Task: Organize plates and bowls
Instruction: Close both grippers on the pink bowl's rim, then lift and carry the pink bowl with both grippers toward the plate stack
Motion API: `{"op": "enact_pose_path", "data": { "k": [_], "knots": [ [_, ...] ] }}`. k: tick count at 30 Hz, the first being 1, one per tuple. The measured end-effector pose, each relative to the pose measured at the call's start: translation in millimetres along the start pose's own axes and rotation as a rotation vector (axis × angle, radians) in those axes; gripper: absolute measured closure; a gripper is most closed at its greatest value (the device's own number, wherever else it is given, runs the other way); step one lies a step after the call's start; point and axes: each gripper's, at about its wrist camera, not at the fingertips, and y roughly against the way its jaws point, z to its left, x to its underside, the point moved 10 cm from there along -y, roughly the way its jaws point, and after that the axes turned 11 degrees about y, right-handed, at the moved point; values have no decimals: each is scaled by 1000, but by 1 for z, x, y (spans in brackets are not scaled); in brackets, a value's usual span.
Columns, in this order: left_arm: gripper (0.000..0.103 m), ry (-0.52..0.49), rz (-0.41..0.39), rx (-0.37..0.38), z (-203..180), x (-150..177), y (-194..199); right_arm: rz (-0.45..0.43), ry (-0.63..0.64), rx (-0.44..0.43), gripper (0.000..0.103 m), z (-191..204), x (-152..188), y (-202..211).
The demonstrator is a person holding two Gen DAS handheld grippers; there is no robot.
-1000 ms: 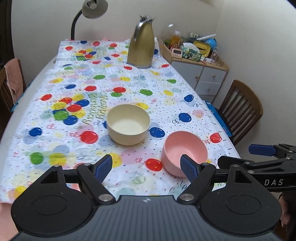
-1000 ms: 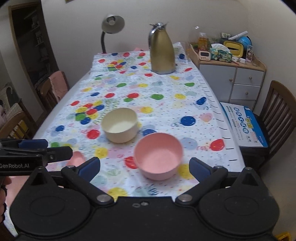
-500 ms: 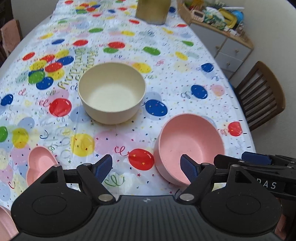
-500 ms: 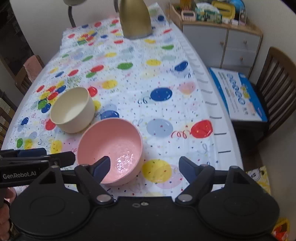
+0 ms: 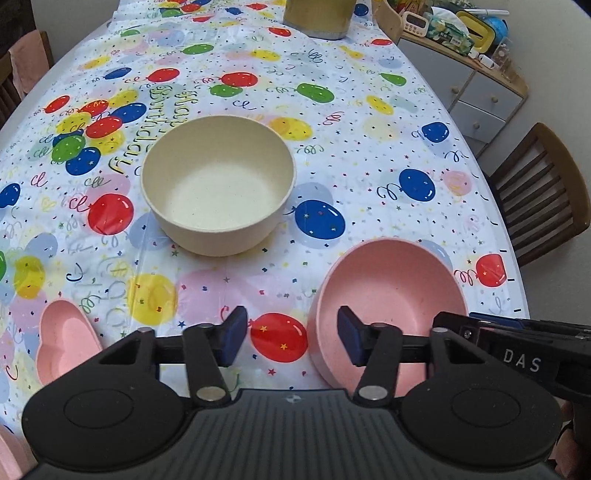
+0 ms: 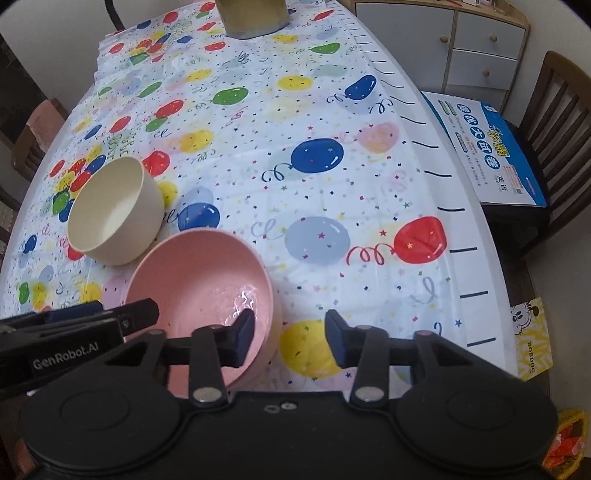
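Observation:
A pink bowl [image 5: 391,295] [image 6: 199,284] sits near the table's front edge. A cream bowl [image 5: 218,184] [image 6: 114,210] stands behind it to the left. A pink heart-shaped dish [image 5: 66,339] lies at the front left. My left gripper [image 5: 291,338] is open, its right finger over the pink bowl's left rim, its left finger outside. My right gripper [image 6: 291,338] is open, straddling the pink bowl's right rim: left finger inside, right finger outside. Each gripper shows in the other's view.
A balloon-print tablecloth [image 5: 332,110] covers the table. A gold jug [image 6: 251,14] stands at the far end. Wooden chairs [image 5: 539,192] and a grey drawer cabinet [image 6: 480,48] are to the right. A blue box [image 6: 487,144] lies on a chair.
Both grippers moved forward and down toward the pink bowl and narrowed somewhat. The right gripper shifted right, so its fingers now straddle the bowl's right rim.

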Motion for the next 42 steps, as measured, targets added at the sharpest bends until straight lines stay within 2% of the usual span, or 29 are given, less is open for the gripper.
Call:
{"op": "enact_pose_path", "data": {
  "k": [3,5,7,12,19,24,34,42],
  "knots": [
    [70,-4,16,11,-5,2,-3,8,4,-19,77,2,-2,-2],
    [77,2,24,16,-6,3,-4,11,5,-26,80,4,-3,-4],
    [82,6,32,25,-7,4,-5,13,-1,-37,91,5,-3,-5],
    [91,4,43,38,-9,7,-3,10,6,-38,96,8,-4,-3],
    [92,1,59,55,-3,20,11,3,12,-30,96,13,2,6],
    [92,-30,74,70,7,40,37,-7,7,-31,96,24,18,25],
    [92,-74,98,91,46,90,87,-14,-11,-15,96,71,75,69],
    [92,-114,129,92,76,134,113,-1,-35,-8,96,104,124,88]
  ]
}}
